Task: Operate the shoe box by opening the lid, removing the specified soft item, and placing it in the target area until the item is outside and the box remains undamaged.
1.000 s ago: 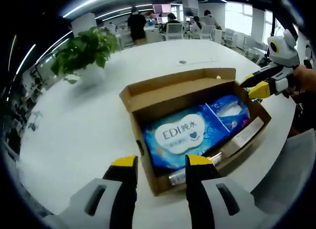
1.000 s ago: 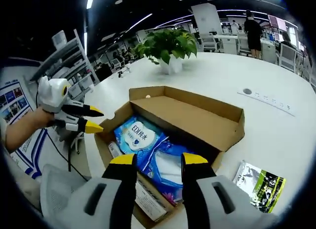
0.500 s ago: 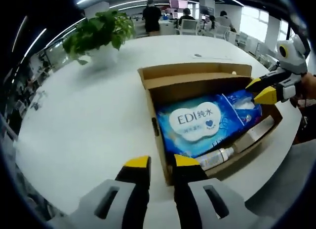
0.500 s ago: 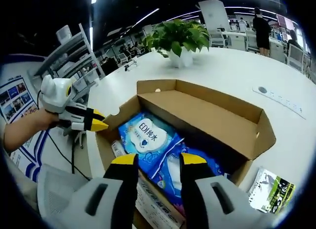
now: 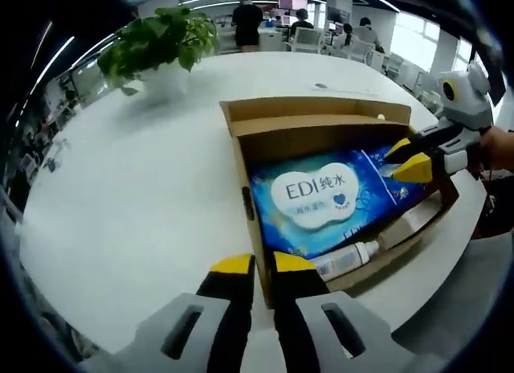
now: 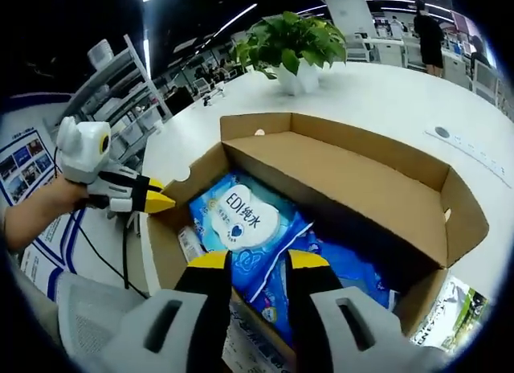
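Clearly "EDI" on wipes pack (image 5: 321,200)

"EDI 纯水" on the blue wipes pack (image 5: 321,198) label

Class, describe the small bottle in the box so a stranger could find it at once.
On the white table find the open cardboard box. Inside, a big blue wipes pack fills the middle. The bottle lies on its side along the pack's edge, pale and slim, not blue.
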### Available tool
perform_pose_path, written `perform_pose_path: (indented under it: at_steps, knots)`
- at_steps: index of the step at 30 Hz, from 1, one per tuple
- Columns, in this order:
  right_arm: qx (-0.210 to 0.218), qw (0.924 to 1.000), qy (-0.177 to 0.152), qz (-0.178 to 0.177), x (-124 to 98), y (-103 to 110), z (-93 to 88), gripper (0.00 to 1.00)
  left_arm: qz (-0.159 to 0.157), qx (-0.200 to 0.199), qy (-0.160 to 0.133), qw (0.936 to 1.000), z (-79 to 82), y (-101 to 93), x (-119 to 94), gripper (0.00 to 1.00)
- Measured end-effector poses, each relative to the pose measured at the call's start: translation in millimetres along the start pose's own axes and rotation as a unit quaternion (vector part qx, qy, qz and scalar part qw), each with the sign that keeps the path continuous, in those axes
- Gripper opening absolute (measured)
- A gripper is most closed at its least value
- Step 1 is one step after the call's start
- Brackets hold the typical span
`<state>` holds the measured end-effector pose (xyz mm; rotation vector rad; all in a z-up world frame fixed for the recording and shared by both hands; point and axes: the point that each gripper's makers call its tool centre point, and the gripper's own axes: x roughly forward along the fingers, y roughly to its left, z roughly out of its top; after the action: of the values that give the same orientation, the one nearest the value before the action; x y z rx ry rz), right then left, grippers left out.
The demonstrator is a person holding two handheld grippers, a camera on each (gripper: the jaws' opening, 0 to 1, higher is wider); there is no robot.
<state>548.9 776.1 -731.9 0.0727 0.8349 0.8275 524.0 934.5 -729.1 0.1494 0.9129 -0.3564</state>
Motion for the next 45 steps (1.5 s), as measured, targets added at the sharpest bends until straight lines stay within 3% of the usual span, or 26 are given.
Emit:
perform_pose_path:
  at_steps: [8, 20, 23, 32, 45]
  knots:
    - [-0.007, 0.9994, 0.034, -0.005, 13.3, 1.9, -10.0, 0.22, 0.0, -0.001, -0.003, 1.0, 0.0, 0.8, 1.0, 0.05]
    - [0.003, 0.9988, 0.047, -0.015, 32.0, 1.3, -9.9, 0.14, -0.004, -0.017, -0.014, 0.9997, -0.3, 2.0, 2.1, 0.05]
    - [-0.021, 0.998, 0.05, -0.031, 29.7, -3.9, -9.5, 0.04, -0.004, -0.019, -0.015, 0.9997, -0.6, 2.1, 2.4, 0.05]
    - [-0.013, 0.9992, 0.032, -0.019, 13.5, 1.4, -0.9, 0.01, -0.006, -0.014, -0.016, 0.9997, -1.3, 1.3, 2.8, 0.05]
    - [-0.018, 0.9991, 0.015, -0.034, -7.7, -0.2, 5.1, 0.0, -0.007, -0.014, -0.016, 0.9998, -2.0, 2.0, 2.5, 0.05]
